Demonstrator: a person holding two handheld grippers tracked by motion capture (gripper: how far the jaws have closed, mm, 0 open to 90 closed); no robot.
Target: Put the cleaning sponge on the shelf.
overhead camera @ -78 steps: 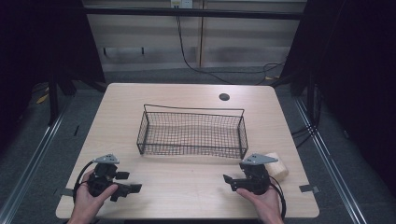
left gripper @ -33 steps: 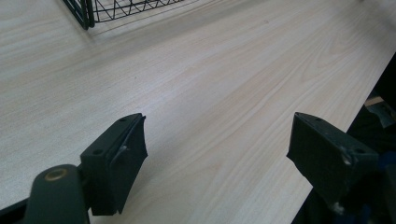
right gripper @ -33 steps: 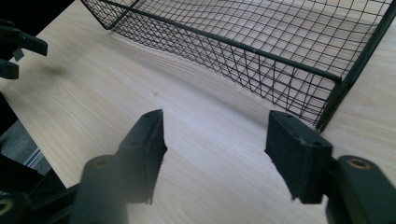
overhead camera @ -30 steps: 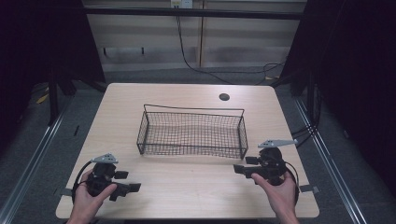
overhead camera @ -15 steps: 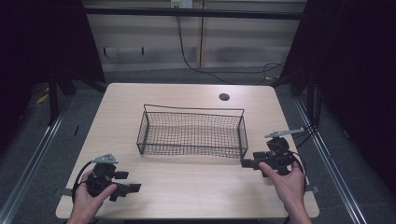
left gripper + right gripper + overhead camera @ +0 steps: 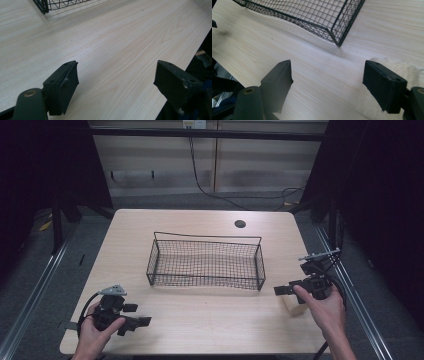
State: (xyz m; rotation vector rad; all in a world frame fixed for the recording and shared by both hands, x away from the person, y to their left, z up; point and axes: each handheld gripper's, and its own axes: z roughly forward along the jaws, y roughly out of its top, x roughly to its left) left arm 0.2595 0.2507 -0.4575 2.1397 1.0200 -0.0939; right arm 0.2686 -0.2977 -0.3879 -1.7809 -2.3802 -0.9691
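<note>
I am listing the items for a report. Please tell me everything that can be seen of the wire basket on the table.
The wire basket is black, long and rectangular, made of thin metal mesh with a thicker rim and an arched handle bar at each long side. It stands upright near the middle of the light wooden table, open side up, and looks empty. Neither gripper touches it; the right gripper is beside its right end, with open jaws.

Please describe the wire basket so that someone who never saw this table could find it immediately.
Look at the light wooden table. In its middle stands the wire basket, long, rectangular, black mesh, empty. It is the only see-through thing there; the left gripper and right gripper are solid black, held near the front corners.
</note>
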